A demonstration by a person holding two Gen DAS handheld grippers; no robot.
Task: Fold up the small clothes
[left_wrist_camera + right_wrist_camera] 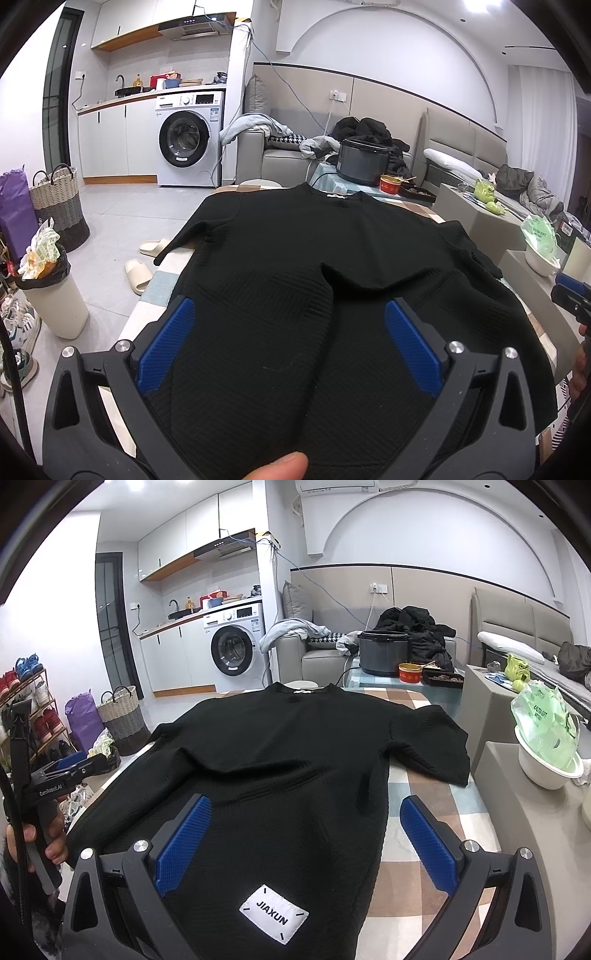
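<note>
A black shirt (314, 266) lies spread flat on the checked worktop (436, 797), collar at the far end, hem toward the cameras, a sleeve out to each side. Beyond the collar stand a grey cooker (384, 651) and a red bowl (410, 672); past those, a sofa (321, 657) heaped with clothes. A white bowl (546, 768) to the right holds a green bag (543, 723). On the floor to the left are slippers (142, 258), a bin (51, 295) stuffed with rubbish, and a woven basket (61, 206).

The left gripper (290, 343) hovers low over the hem, jaws wide apart, holding nothing; a thumb tip (277, 467) shows at the bottom edge. The right gripper (306, 843) sits over the hem's right corner, above a white JIAXUN label (273, 915), jaws likewise spread and empty. From the right wrist, a hand (44, 834) grips the left tool's handle.
</note>
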